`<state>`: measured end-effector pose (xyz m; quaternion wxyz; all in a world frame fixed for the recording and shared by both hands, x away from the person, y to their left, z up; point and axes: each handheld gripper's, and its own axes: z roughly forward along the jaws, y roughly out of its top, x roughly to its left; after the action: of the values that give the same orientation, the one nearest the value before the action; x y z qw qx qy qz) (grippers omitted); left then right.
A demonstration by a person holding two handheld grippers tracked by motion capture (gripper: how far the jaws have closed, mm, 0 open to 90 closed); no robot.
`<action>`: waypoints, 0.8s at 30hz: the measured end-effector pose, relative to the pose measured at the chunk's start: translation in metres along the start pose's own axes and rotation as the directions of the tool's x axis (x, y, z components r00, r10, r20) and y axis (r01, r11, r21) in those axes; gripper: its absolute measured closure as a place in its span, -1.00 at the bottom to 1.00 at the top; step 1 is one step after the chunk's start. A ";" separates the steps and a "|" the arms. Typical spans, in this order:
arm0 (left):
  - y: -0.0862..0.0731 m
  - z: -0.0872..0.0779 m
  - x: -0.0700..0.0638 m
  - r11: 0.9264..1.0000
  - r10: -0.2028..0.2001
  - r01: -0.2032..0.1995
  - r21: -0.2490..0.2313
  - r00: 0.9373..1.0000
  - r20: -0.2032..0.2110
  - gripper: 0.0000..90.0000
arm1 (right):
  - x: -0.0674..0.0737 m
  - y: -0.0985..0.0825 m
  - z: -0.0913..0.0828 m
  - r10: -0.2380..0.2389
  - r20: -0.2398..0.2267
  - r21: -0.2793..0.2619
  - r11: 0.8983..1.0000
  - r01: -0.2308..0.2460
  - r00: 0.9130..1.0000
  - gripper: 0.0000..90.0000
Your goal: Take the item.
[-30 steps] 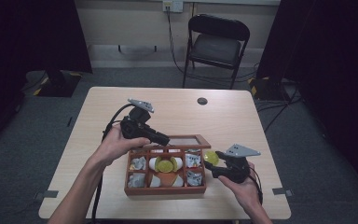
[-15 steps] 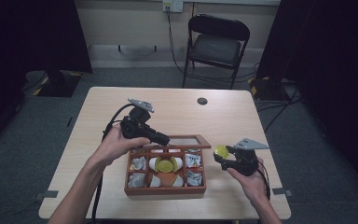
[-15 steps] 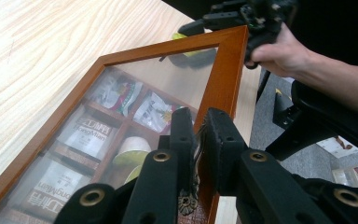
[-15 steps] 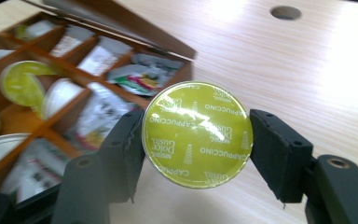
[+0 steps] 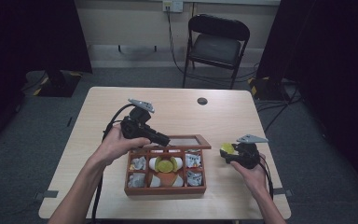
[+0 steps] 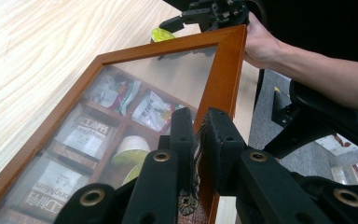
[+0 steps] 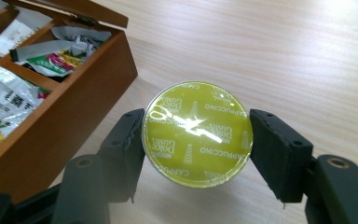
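Note:
A wooden compartment box (image 5: 165,190) sits on the table near the front. Its glass-paned lid (image 5: 186,140) stands raised, and my left gripper (image 5: 164,139) is shut on the lid's wooden frame (image 6: 223,70). In the left gripper view the jaws (image 6: 200,128) pinch that frame edge, with packets showing through the pane. To the right of the box, my right gripper (image 5: 228,153) is shut on a yellow-green coffee capsule (image 5: 226,149). In the right gripper view the capsule (image 7: 196,133) sits foil-side up between both pads, just above the tabletop beside the box wall (image 7: 60,116).
The box holds tea packets (image 5: 193,160) in its side compartments and round capsules (image 5: 166,164) in the middle. A small dark disc (image 5: 202,101) lies at the table's far side. A black folding chair (image 5: 216,42) stands behind the table. Cables trail from both grippers.
My right gripper has carried the capsule to the right, away from the box's side. The left gripper and the raised lid have not moved.

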<state>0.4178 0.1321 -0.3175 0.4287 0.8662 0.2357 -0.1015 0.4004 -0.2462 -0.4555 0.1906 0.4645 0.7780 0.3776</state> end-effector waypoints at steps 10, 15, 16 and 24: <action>0.000 0.000 0.000 1.000 -0.004 0.004 -0.005 1.000 -0.003 0.81 | 0.000 -0.006 0.012 0.003 0.001 0.037 0.999 -0.003 1.000 -0.16; 0.000 -0.001 0.000 1.000 -0.003 0.003 -0.005 1.000 -0.004 0.81 | 0.002 -0.006 0.017 -0.009 -0.001 0.047 0.999 0.009 1.000 -0.16; 0.000 -0.001 0.000 1.000 -0.003 0.003 -0.004 1.000 -0.004 0.81 | 0.003 -0.006 0.018 -0.014 0.000 0.048 0.999 0.014 1.000 -0.16; 0.000 0.000 0.000 1.000 0.001 -0.001 -0.004 1.000 -0.002 0.81 | 0.005 -0.008 0.024 -0.032 0.002 0.054 0.998 0.032 0.999 -0.16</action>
<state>0.4180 0.1323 -0.3172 0.4301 0.8656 0.2362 -0.1000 0.4086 -0.2339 -0.4764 0.1852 0.4577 0.7949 0.3526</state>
